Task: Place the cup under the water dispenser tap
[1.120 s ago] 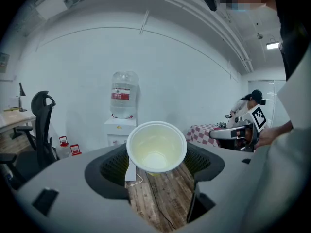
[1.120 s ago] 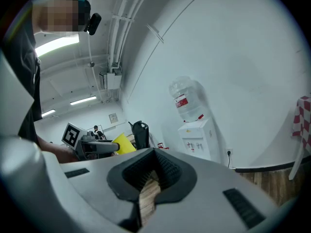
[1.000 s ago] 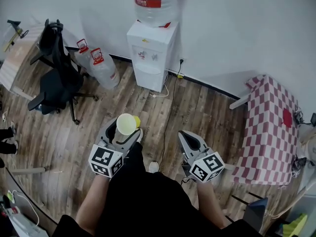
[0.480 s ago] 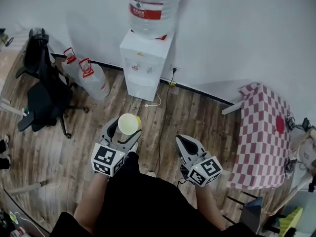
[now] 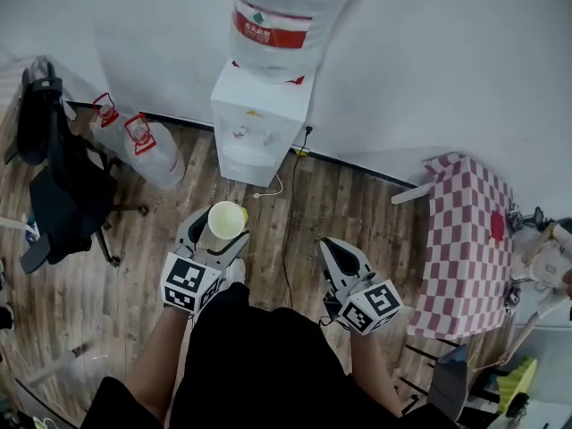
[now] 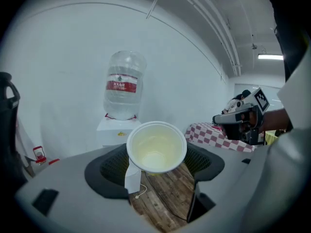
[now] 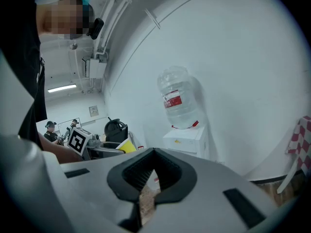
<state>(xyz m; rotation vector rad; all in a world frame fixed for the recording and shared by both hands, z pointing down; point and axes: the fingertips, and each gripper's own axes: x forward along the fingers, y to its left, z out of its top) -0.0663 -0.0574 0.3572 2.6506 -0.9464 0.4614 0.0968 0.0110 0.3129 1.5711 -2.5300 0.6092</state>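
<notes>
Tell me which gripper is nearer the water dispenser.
Left. The left gripper, holding the cup, is almost straight in front of the water dispenser; the right gripper sits further back, off to the right.

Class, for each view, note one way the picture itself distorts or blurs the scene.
Head view: the bottle is stretched and slightly soft at the top edge. Left gripper view: fisheye, dark corners, cup sharp. Right gripper view: bowed wall lines, dark corners.

Floor (image 5: 357, 206): matt wood plank. Cup (image 5: 227, 219): thin, smooth, yellowish translucent plastic. Bottle (image 5: 286, 7): clear glossy plastic. Dispenser (image 5: 257, 119): smooth white casing. Bench cover (image 5: 465, 239): checked cloth.
</notes>
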